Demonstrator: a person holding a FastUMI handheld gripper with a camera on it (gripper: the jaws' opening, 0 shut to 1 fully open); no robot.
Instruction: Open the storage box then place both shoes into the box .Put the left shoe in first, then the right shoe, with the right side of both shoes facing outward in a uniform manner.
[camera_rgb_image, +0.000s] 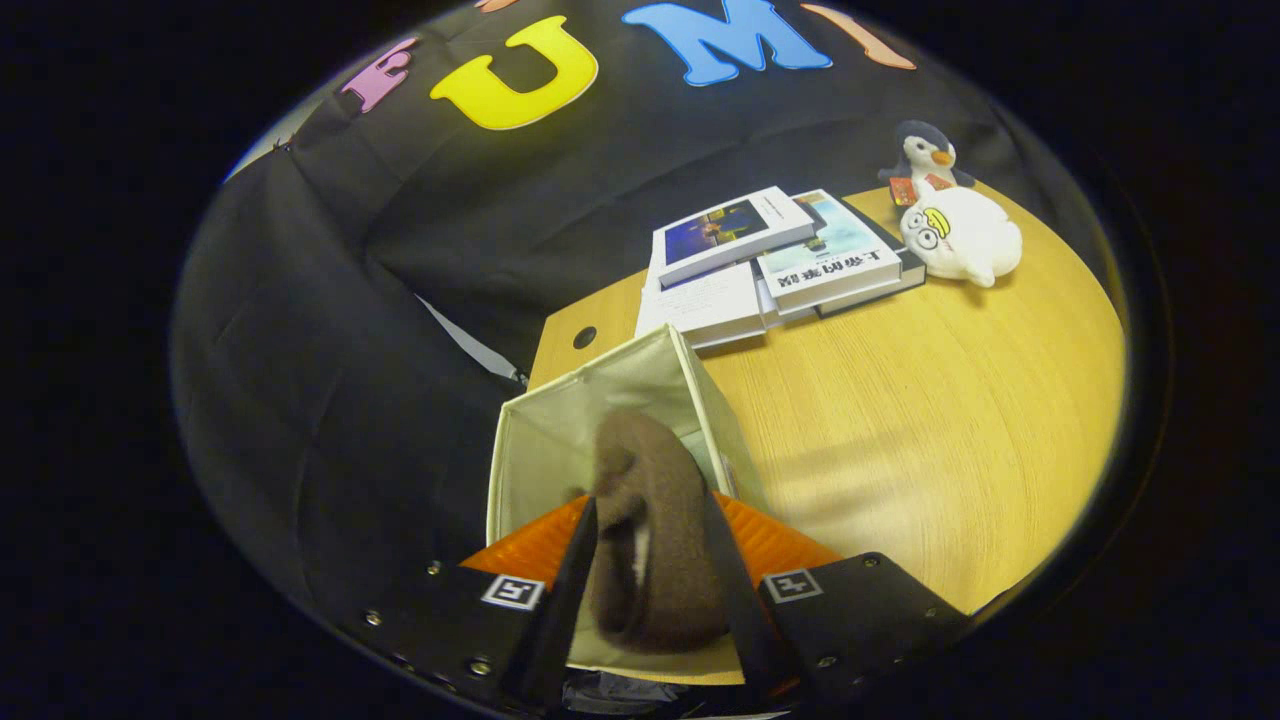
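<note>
1. Nearest the lens, the gripper (650, 560) has its 2 fingers clamped on a brown fuzzy shoe (652, 530), 1 finger pressing each side, and holds it over the open mouth of the storage box (545, 440).
2. Wooden tabletop (930, 420) carries everything; its near-left part bears the box, and a small round hole (585, 337) sits by its far-left corner.
3. Cream fabric storage box stands open at the tabletop's left edge, just ahead of the fingers, its far walls upright; the shoe's toe points into it.
4. Whether a shoe already lies inside cannot be told, since the held shoe covers most of the opening.
5. Beyond the box, a loose pile of books (770, 262) lies along the tabletop's far edge, the top 2 showing picture covers.
6. By the far-right edge, a white plush toy (962, 238) lies touching the books' right end.
7. Smallest, a penguin plush (925, 155) stands just behind the white toy.
</note>
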